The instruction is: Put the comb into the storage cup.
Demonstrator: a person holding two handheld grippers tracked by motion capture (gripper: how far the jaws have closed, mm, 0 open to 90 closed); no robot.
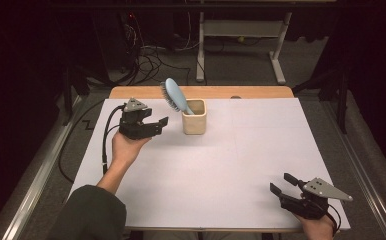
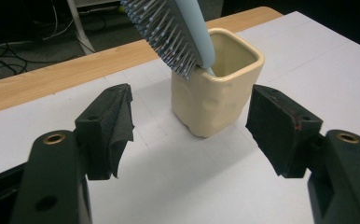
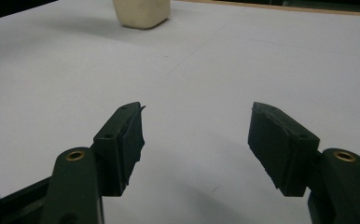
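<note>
Your right gripper (image 1: 280,183) sits closest to the camera, well to the near right of the cup (image 1: 194,117), jaws spread apart with nothing between them. Your left gripper (image 1: 160,124) hangs just to the left of the cup, its jaws likewise apart and gripping nothing; in the left gripper view the cup (image 2: 214,91) stands just beyond the gap between them.

You are working on one table (image 1: 261,150) covered with white sheeting, with a strip of bare wood showing behind the cup at the far edge. Beyond that lie grey carpet, a tangle of cables (image 1: 148,60) and the white legs of another desk (image 1: 241,35).

Count one cream square cup, one light blue hairbrush (image 1: 175,96) and two grippers. The cup holds the hairbrush, handle down inside it, the bristled head leaning out to the upper left over the rim.
</note>
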